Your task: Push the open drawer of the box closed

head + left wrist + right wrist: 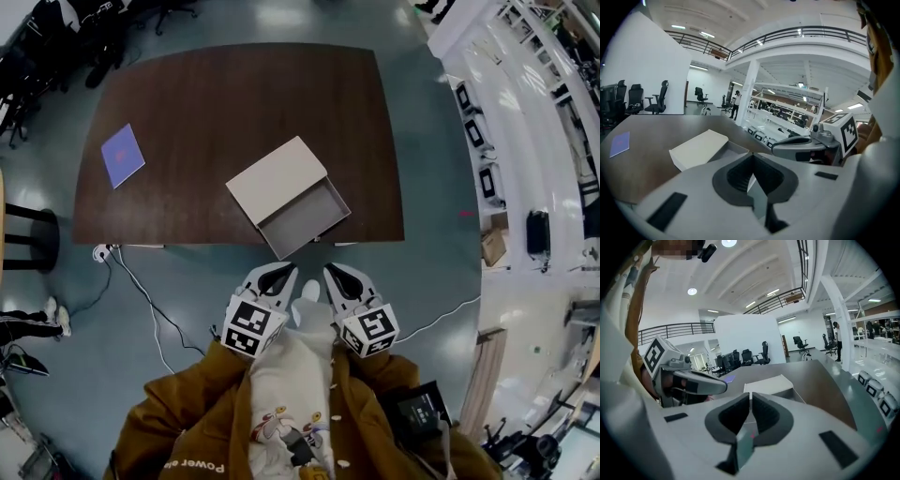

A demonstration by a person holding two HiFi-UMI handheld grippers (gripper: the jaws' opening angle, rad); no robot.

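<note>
A beige box (277, 177) lies on the dark wooden table (206, 103), its grey drawer (305, 218) pulled out toward me at the table's near edge. My two grippers hang side by side below that edge, well short of the drawer. The left gripper (277, 272) and the right gripper (340, 273) both have their jaws shut with nothing between them. The box (699, 148) and its open drawer show ahead in the left gripper view, and the box (768, 385) shows beyond the jaws in the right gripper view.
A purple notebook (123, 155) lies on the table's left part. A white cable (141, 291) runs over the floor to the left of me. Office chairs (56, 28) stand beyond the table's far left corner, and white shelving (511, 103) lines the right side.
</note>
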